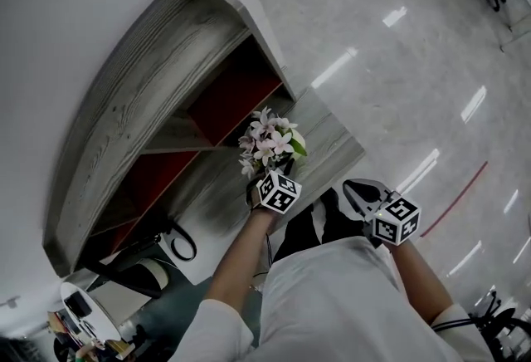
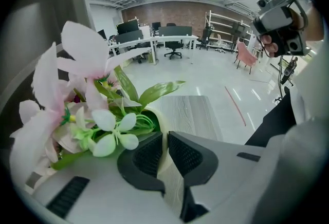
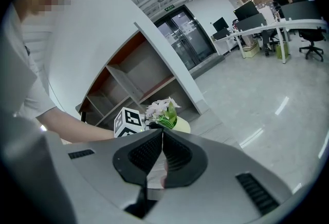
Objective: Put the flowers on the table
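Left gripper point(image 2: 165, 138): jaws nearly together, pinching the thin pale rim of the pot point(image 2: 158, 121); only the rim's thickness keeps them apart.
Flowers point(image 2: 77, 110): in the pot, spilling out to the left of the left jaw, pink and white blooms with green leaves leaning over the jaw tips.
Table point(image 2: 193, 112): grey wood surface straight ahead of and below the left jaws, with shiny floor point(image 2: 241, 89) beyond its far end and to the right.
Contact: no view shows whether the pot's base is touching the table or hanging just above it.
Right gripper point(image 3: 162, 138): jaws pressed together on nothing, held well off to the right of the flowers and facing them.
Step, as judged: setting the pot down, with release not yet made.
Risk, slip: the hold is on a thin rim at one side only, so the pot can pivot or slide out if the gripper tilts.
Risk, early release: if the jaws part while the base is off the wood, the pot drops and may tip, since the blooms lean to one side.
Risk, edge: the strip looks narrow, so a placement close to its side or end could send the pot to the floor.
Risk, withdrawal: a jaw pulled back across the leaves could drag the pot over.
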The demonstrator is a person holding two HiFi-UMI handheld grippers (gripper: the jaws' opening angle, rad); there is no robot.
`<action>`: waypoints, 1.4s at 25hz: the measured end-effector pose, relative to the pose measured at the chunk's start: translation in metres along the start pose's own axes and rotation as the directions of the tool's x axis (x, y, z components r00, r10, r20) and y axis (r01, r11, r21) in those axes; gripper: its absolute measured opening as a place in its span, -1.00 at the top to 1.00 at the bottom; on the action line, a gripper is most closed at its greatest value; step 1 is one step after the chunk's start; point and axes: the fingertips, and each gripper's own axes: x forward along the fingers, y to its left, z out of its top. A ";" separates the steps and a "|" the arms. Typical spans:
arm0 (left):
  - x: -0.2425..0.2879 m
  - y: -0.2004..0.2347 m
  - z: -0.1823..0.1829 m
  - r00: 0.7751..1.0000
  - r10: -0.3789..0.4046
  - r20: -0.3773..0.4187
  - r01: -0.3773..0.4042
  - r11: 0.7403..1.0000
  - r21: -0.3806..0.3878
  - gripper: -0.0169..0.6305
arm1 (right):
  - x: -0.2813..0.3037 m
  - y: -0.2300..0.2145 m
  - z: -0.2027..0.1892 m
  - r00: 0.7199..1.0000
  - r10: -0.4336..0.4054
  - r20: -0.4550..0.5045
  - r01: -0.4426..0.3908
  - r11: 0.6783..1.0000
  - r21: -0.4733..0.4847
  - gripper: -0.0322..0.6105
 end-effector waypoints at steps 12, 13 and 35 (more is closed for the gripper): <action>0.054 0.023 0.001 0.996 0.020 -0.082 -0.010 0.994 0.111 0.80 | 0.020 -0.017 -0.006 0.999 -0.042 -0.006 0.043 0.998 0.044 0.84; 0.058 0.024 0.001 0.996 0.027 -0.088 -0.016 0.991 0.131 0.80 | 0.020 -0.018 -0.006 0.999 -0.046 -0.005 0.047 0.998 0.048 0.84; 0.079 0.036 0.011 0.988 0.138 -0.074 -0.117 0.965 0.236 0.67 | 0.003 -0.029 -0.026 0.996 -0.084 -0.016 0.086 0.992 0.093 0.84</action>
